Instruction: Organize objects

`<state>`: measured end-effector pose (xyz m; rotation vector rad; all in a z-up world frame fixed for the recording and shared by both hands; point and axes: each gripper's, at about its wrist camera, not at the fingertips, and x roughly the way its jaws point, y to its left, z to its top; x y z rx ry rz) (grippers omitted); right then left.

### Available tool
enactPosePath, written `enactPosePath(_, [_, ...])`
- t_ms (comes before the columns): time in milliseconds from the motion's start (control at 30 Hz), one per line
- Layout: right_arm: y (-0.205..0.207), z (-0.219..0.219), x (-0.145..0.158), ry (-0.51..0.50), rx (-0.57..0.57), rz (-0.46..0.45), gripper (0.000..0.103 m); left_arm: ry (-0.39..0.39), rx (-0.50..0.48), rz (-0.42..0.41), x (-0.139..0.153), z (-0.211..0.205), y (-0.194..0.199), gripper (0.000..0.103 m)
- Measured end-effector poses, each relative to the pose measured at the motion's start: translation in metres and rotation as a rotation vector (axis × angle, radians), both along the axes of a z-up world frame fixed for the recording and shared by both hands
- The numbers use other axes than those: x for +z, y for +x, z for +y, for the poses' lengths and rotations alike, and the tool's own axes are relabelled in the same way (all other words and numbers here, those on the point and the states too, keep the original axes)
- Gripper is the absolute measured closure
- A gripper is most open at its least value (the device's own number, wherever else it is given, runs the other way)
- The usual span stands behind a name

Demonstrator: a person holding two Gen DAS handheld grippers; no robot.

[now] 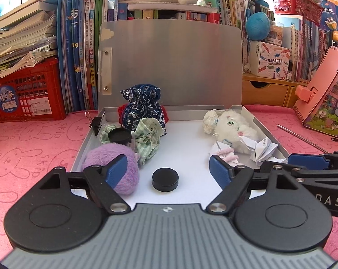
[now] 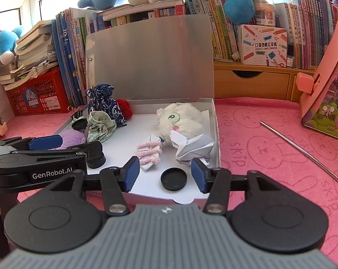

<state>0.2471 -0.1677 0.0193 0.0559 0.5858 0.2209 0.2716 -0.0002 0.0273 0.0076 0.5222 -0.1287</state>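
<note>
An open white box (image 1: 191, 148) with a raised silver lid (image 1: 169, 65) lies on the pink cloth. Inside are a black round cap (image 1: 165, 179), a purple fluffy ball (image 1: 115, 168), a blue patterned pouch (image 1: 144, 109), a green cloth (image 1: 146, 139), a white plush cat (image 1: 231, 130) and folded paper (image 1: 263, 150). My left gripper (image 1: 169, 173) is open, its pads either side of the black cap, not touching. My right gripper (image 2: 165, 177) is open around a second black cap (image 2: 173, 178) lying hollow side up near the box's front edge (image 2: 182, 198). A pink fuzzy item (image 2: 149, 152) lies just behind.
Books (image 1: 79, 51) and red crates (image 1: 25, 96) line the back. A wooden drawer shelf (image 2: 251, 85) stands behind the box. A pink toy box (image 2: 325, 94) leans at right, with a metal rod (image 2: 303, 152) on the cloth. A binder clip (image 1: 97, 121) grips the box's left wall.
</note>
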Motion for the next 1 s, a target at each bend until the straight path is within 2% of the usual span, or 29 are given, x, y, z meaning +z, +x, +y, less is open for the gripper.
enactPosePath(333, [-0.012,-0.005,0.01,0.0,-0.03,-0.012,0.03,-0.009,0.015,-0.017,0.012,0.007,-0.021,0.003])
enactPosePath(733, [-0.03,-0.005,0.016,0.0,-0.037,-0.017,0.023,0.0,0.048,-0.042,0.024,0.011,-0.05,0.0])
enactPosePath(1000, [-0.048,-0.006,0.017,0.003,-0.034,-0.026,0.011,0.021,0.09,-0.022,0.022,0.015,-0.067,0.0])
